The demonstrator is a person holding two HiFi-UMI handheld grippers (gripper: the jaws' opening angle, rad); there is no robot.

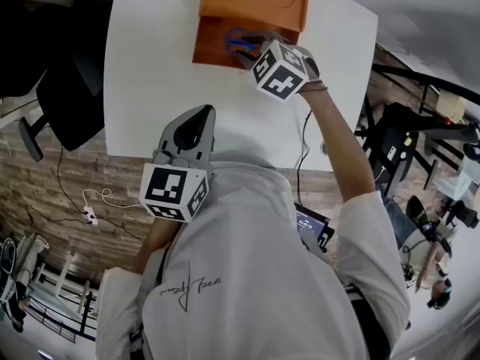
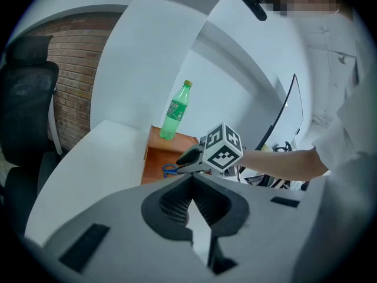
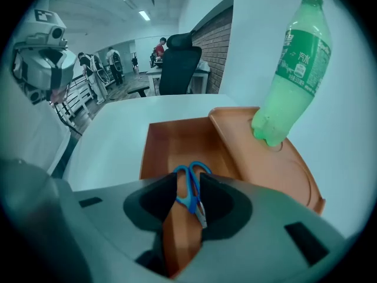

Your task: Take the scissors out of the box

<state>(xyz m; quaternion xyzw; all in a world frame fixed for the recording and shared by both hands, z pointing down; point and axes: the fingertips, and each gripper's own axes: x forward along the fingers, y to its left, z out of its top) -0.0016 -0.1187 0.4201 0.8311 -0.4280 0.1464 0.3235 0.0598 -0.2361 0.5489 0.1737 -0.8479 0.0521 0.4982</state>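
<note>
Scissors lie in the box between the right gripper's parted jaws, not clamped.

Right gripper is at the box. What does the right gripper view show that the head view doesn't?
Only the right gripper view: the right gripper with jaws apart, the blue scissors seen between them, blades included; the green bottle at full height. Only the head view: that gripper's marker cube from above and the person's forearm reaching to the orange box. Both: that box on the white table, scissors' handles inside.
</note>
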